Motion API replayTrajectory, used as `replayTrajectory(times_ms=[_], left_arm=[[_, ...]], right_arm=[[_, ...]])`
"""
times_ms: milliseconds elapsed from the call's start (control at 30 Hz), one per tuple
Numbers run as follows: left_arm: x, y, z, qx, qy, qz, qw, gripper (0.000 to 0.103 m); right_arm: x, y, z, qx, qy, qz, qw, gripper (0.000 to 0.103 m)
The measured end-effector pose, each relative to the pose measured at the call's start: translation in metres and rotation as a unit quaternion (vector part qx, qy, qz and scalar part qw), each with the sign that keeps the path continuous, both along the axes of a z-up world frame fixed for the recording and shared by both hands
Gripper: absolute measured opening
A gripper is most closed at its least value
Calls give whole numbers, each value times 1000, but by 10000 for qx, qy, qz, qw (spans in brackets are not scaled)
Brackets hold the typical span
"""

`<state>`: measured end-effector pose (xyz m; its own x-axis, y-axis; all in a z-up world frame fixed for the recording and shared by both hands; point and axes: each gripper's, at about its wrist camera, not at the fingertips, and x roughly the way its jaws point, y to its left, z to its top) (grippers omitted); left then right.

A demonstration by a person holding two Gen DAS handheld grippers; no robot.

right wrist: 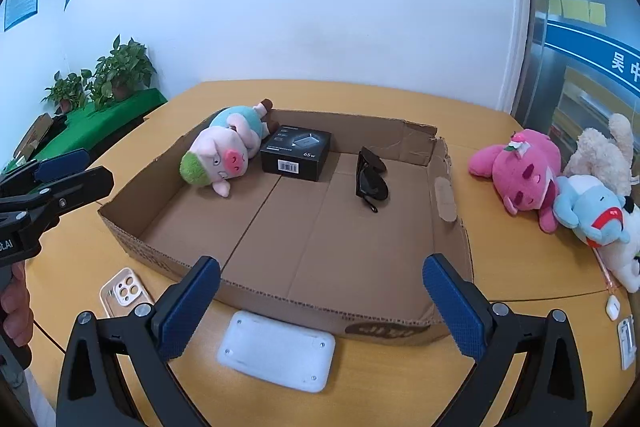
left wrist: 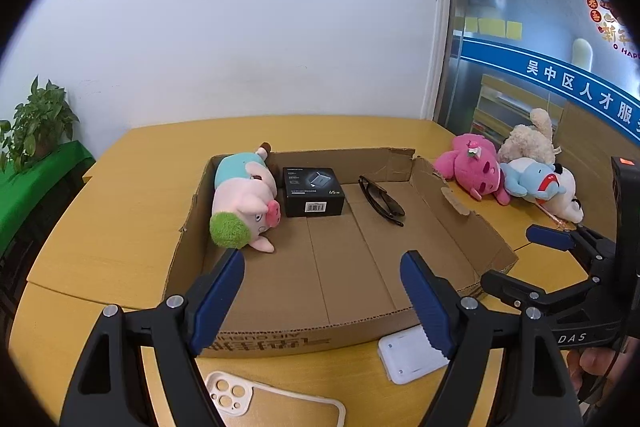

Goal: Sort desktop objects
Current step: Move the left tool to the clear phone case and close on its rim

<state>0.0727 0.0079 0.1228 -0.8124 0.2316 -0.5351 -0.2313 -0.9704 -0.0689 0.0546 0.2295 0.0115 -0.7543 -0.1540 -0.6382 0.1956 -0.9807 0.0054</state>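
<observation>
**Both grippers idle, most of the risk sits at the near wall of the box**

Left gripper (left wrist: 322,279) and right gripper (right wrist: 320,291): jaws spread wide on both, nothing held, both hovering over the near edge of the cardboard box (right wrist: 448,163).

Already in the box: pig plush (right wrist: 224,151), black charger box (right wrist: 297,153), sunglasses (right wrist: 371,177). Not yet sorted, on the table (right wrist: 500,267): white flat device (right wrist: 276,351) and phone case (right wrist: 124,291) just in front of the box, 3 plush toys piled at right led by the pink plush (right wrist: 524,175), plus a small white earbud-like item (right wrist: 612,307) near the right edge.

What could bite, my read:
- White device and phone case lie flat; fingers may scrape the table and skid them instead of gripping.
- Box wall is torn and floppy; a low carry could snag it and shove the box.
- Dropping a plush onto the sunglasses could bend them.
- The plush pile is touching; grabbing 1 may drag the others.
</observation>
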Motion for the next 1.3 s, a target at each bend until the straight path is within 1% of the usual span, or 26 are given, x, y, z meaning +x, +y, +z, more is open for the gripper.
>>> replayTrajectory(times_ms=[200,267,367,467,533,633,700,767,867,1000,1100,1167,1200,1233,1267,1300], left_arm=[[19,0,-5,33,26,-9,10000,80],[24,-5,-8,15,-1,28,10000,80],[27,-17,-17,68,-172,58,9998,80],[30,-33,-29,-2,-325,181,9993,80],[31,-46,-37,49,-470,255,9986,80],[36,-58,-41,59,-491,214,9986,80],[40,-64,-42,-8,-416,242,9988,80],[42,-71,-44,7,-394,267,9989,80],[38,-84,-55,122,-533,289,9981,79],[30,-97,-77,29,-867,381,9955,79],[27,-105,-90,-63,-1023,332,9942,78],[24,-110,-101,-148,-1165,325,9925,76],[22,-112,-107,-187,-1250,320,9915,72],[20,-113,-114,-242,-1346,318,9901,66],[18,-114,-119,-270,-1436,297,9888,63],[16,-115,-126,-311,-1547,284,9871,58]], right_arm=[[20,0,-4,-25,59,19,10000,103],[25,1,-6,-125,23,68,9999,103],[32,-3,-13,-229,-61,152,9996,103],[37,-14,-26,-382,-217,399,9982,103],[39,-25,-37,-404,-315,540,9972,103],[38,-34,-45,-478,-326,565,9967,103],[40,-34,-44,-543,-262,489,9970,103],[42,-34,-43,-590,-269,435,9969,103],[44,-38,-48,-680,-421,486,9956,103],[43,-66,-69,-752,-769,778,9912,103],[44,-103,-89,-613,-1012,1124,9866,103],[47,-127,-102,-504,-1093,1405,9827,101],[48,-137,-108,-406,-1110,1493,9817,99],[48,-145,-115,-297,-1161,1547,9807,92],[48,-151,-122,-237,-1219,1573,9797,88],[47,-155,-131,-163,-1304,1584,9786,80]])
